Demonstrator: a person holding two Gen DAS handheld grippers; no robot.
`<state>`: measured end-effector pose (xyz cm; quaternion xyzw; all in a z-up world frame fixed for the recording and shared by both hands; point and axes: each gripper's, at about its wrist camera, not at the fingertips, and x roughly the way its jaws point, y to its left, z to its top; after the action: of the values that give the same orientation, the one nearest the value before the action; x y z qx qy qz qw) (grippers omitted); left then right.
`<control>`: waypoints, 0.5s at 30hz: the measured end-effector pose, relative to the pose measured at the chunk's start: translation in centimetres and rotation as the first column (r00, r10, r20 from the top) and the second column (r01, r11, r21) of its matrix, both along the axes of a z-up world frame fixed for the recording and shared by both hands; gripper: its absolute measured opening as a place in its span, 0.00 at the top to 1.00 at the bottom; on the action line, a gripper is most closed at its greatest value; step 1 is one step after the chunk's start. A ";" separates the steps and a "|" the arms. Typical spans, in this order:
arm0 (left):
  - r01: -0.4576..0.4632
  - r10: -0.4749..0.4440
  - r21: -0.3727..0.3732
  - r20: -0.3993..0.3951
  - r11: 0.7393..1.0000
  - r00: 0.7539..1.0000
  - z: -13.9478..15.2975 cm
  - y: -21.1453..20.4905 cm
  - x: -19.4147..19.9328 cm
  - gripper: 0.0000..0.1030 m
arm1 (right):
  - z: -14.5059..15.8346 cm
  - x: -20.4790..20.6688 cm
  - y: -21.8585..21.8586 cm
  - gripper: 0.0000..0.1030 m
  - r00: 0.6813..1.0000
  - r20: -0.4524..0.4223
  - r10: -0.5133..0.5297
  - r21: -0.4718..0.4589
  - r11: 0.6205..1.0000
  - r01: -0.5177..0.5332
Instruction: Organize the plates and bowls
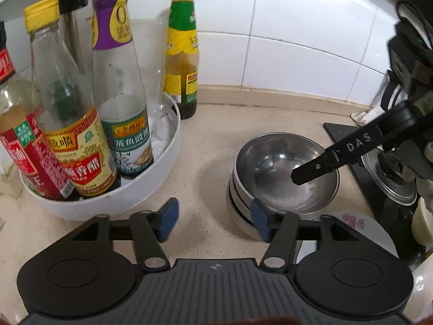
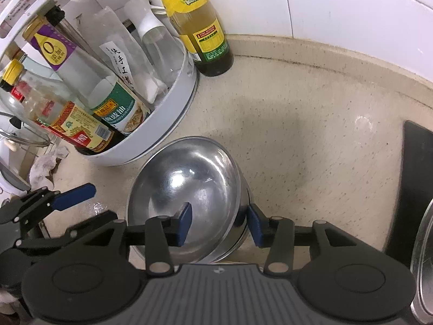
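So the stack of steel bowls (image 2: 189, 203) is sitting on the beige counter (image 2: 311, 135), just beside the white condiment caddy (image 2: 167, 124) full of sauce bottles, with a lone green-label bottle (image 2: 200, 29) standing by the tiled wall. The top bowl is nesting in the ones below but looking a bit tilted, mouth facing up and leaning slightly, so there's no real long axis here, it's round, just the opening pointing upward-ish. The right tongs (image 2: 219, 226) are straddling the near rim, one blue pad inside the bowl and one outside, jaws apart and not pinching as far as I can tell; I'm guessing that's about letting the bowl settle into the nest. The left tongs (image 1: 215, 220) are hanging open too, nothing between them, with one pad near the stack's lower side, probably there to steady it. A flowered plate (image 1: 357, 224) is peeking in at the edge near the stove, so I'd say that's waiting its turn.
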<state>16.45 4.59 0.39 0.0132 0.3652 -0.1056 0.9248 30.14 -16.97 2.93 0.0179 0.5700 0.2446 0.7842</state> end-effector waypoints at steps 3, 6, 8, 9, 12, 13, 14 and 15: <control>0.022 -0.023 0.017 0.031 1.000 0.999 -0.3 -0.2 -0.5 0.32 | -0.3 0.1 0.1 0.52 1.000 -0.007 -0.005 0.005 1.000 0.005; 0.042 -0.042 0.006 0.033 0.999 0.999 -0.8 0.0 -0.6 0.30 | -0.6 0.2 0.4 0.51 1.000 -0.013 -0.006 -0.005 1.000 0.006; 0.056 -0.056 0.000 0.036 0.998 0.998 -1.2 0.2 -0.6 0.27 | -0.7 0.2 0.5 0.50 1.000 -0.015 -0.005 -0.009 1.000 0.005; 0.065 -0.065 -0.001 0.041 0.998 0.997 -1.3 0.3 -0.7 0.25 | -0.8 0.2 0.5 0.50 1.000 -0.017 -0.006 -0.009 1.000 0.006; 0.090 -0.091 0.023 0.061 0.996 0.994 -1.8 0.3 -0.8 0.22 | -0.9 0.3 0.5 0.49 1.000 -0.023 -0.010 -0.011 1.000 0.010; 0.094 -0.096 0.034 0.065 0.995 0.993 -1.9 0.2 -0.8 0.22 | -1.0 0.3 0.5 0.49 1.000 -0.024 -0.012 -0.012 1.000 0.011; 0.100 -0.102 0.041 0.066 0.994 0.993 -2.1 0.2 -0.8 0.22 | -1.0 0.3 0.6 0.49 1.000 -0.025 -0.012 -0.013 1.000 0.011; 0.106 -0.108 0.040 0.063 0.994 0.992 -2.3 0.2 -0.6 0.21 | -1.1 0.3 0.6 0.48 1.000 -0.027 -0.012 -0.015 1.000 0.012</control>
<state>15.81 4.76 -1.88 0.0529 0.3356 -0.1480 0.9288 30.47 -16.34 1.83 0.0190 0.5822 0.2355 0.7779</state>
